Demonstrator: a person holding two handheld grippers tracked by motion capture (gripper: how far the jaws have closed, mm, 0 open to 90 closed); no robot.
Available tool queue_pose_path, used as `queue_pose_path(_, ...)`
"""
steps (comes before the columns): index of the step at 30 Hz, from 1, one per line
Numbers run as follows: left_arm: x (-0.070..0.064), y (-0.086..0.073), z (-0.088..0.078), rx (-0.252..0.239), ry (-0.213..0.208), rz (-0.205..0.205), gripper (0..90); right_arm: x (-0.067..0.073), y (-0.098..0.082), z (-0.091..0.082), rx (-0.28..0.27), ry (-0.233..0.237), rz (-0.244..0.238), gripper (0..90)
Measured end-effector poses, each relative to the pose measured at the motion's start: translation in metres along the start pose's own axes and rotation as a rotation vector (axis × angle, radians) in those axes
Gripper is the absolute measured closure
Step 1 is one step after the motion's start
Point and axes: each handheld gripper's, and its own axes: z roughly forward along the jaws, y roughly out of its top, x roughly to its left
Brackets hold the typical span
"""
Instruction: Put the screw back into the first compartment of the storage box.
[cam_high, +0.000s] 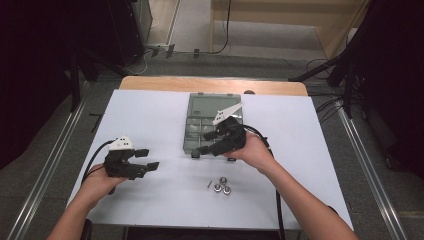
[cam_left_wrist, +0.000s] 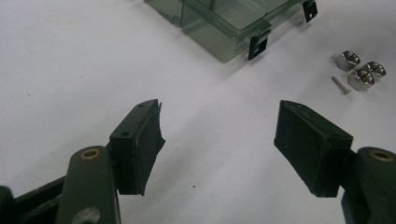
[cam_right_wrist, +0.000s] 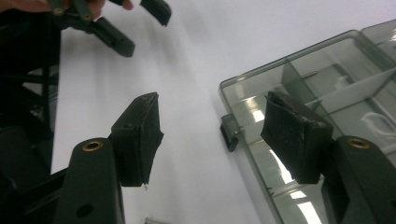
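**Two open hand-held grippers, one clear box, three nuts and a screw**

While the high view looks down on the white worktop, it counts out one clear compartment box at centre frame, three metal nuts clustered below it, and one small screw just left of them. Left hand-held gripper sits at lower left, jaws spread, nothing between them. Right hand-held gripper lies at centre, over the box's lower edge, jaws apart.

From the left gripper view, the two black jaws rise from the bottom, wide open over bare worktop, touching nothing. One corner of the box shows at upper centre with two black latches; the three nuts and the screw lie at upper right.

Seen in the right gripper view, the jaws stand open and empty: one pad hangs over bare worktop, the other over the box's lid at right, near one latch on its edge. Whether that pad touches the lid cannot be told. At upper left appears the left hand-held gripper, open.
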Motion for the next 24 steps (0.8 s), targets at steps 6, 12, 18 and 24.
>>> queue_pose_path(6, 0.000, 0.000, 0.000, 0.000, 0.001, -0.001, 31.5, 0.001, -0.006, -0.002, 0.027, 0.059, -0.103, 32.2)
queue_pose_path(12, 0.000, 0.000, 0.000, 0.000, 0.002, 0.000, 31.5, 0.003, -0.010, -0.005, 0.062, 0.106, -0.139, 30.2)
queue_pose_path(18, 0.000, 0.000, 0.000, -0.001, 0.001, 0.000, 31.5, 0.005, -0.015, -0.005, 0.084, 0.113, -0.182, 28.3)
queue_pose_path(24, 0.000, 0.000, 0.000, 0.000, 0.003, 0.001, 31.5, 0.004, -0.019, -0.002, 0.099, 0.123, -0.238, 31.3)
